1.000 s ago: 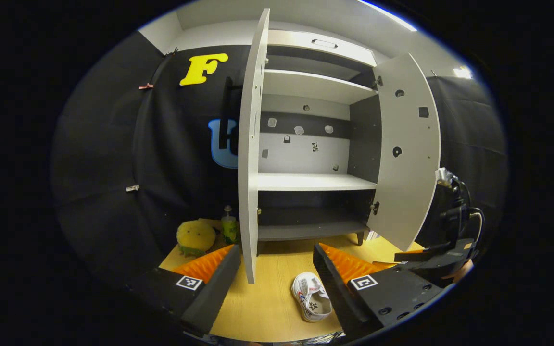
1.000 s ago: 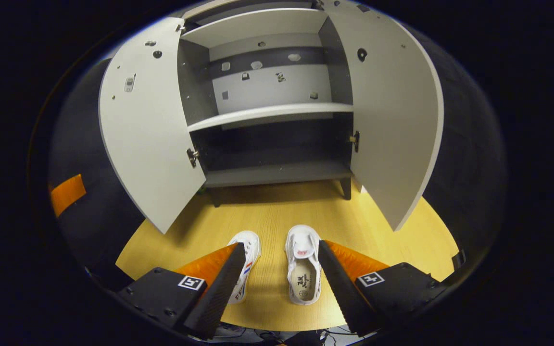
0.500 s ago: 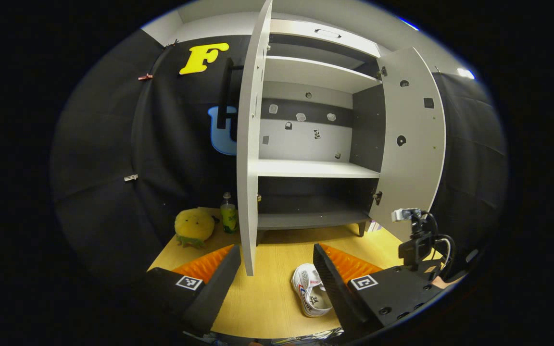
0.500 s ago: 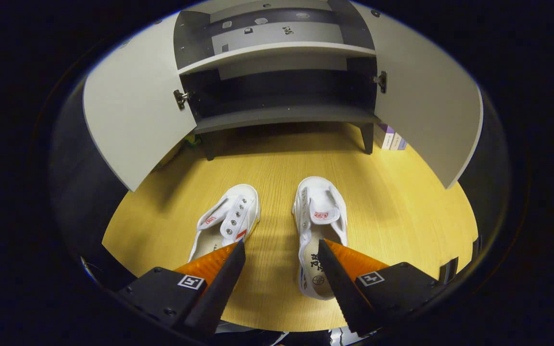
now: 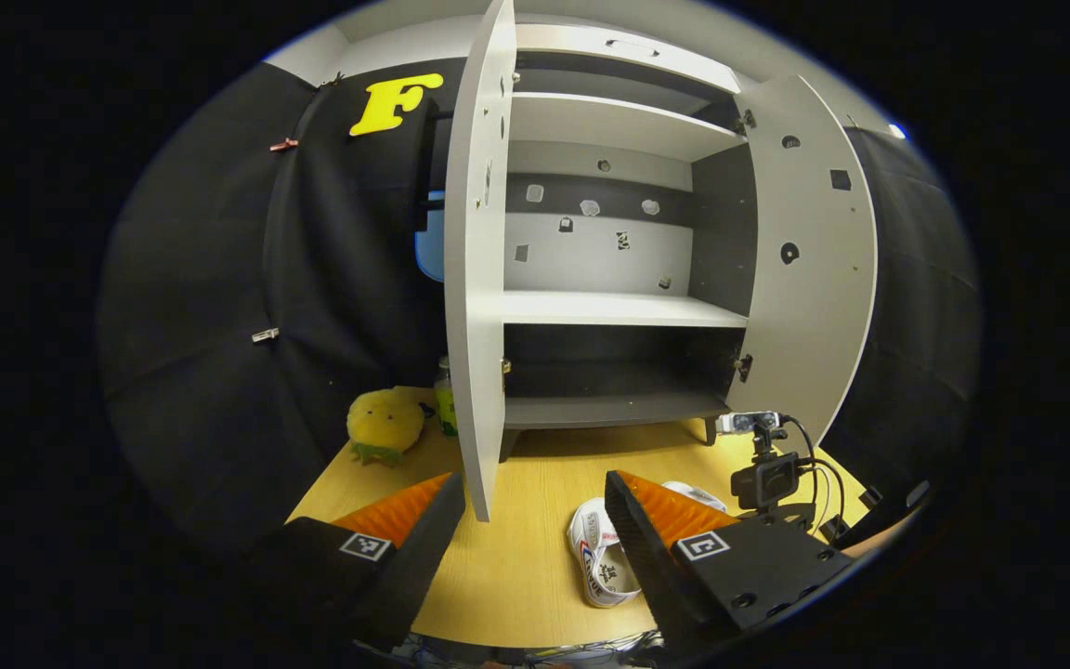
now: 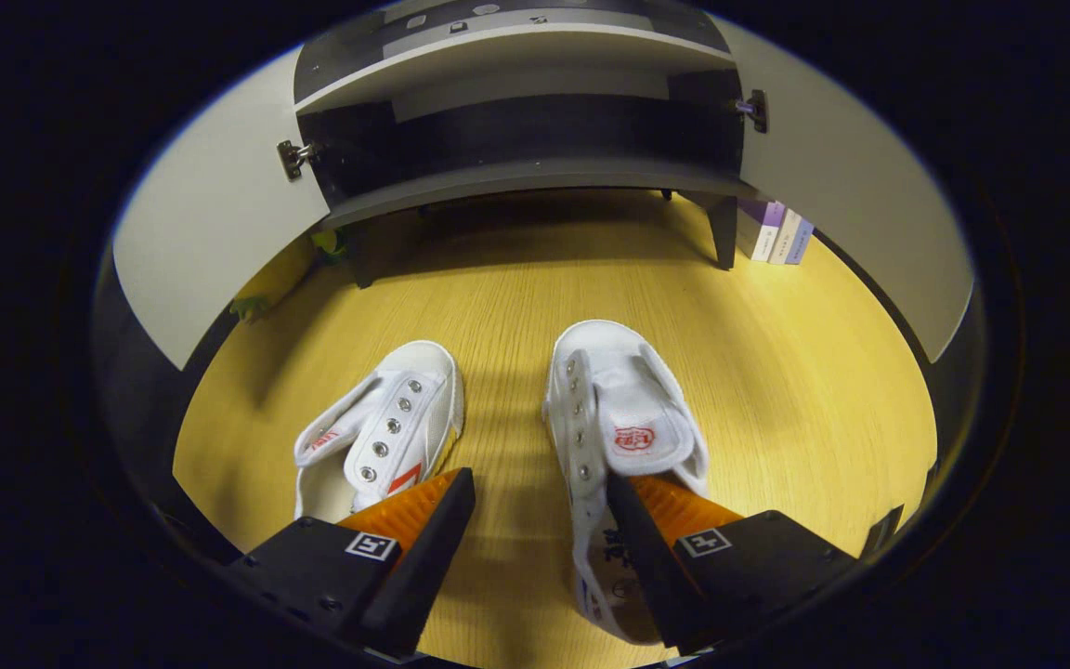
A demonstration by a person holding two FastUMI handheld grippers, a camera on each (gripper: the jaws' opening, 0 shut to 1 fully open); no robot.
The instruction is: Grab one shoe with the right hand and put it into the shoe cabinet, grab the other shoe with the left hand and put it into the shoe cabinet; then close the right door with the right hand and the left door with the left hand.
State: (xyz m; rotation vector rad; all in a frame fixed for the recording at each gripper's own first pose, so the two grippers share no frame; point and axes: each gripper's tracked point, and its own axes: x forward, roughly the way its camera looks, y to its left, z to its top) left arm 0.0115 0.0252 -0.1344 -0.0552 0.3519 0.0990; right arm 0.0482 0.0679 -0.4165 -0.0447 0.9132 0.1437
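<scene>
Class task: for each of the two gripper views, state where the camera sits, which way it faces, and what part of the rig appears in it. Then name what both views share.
Left gripper view: rides the left hand-held gripper, held level, facing the open shoe cabinet; its own open fingers show below, with the right hand-held gripper low at right.
Right gripper view: rides the right hand-held gripper, tilted down at two white shoes on the wooden floor; its own open fingers show.
Shared: the cabinet's bottom shelf, both open doors, the shoes, the floor.

Black tongs [image 6: 540, 530]; square coded tags; screws
</scene>
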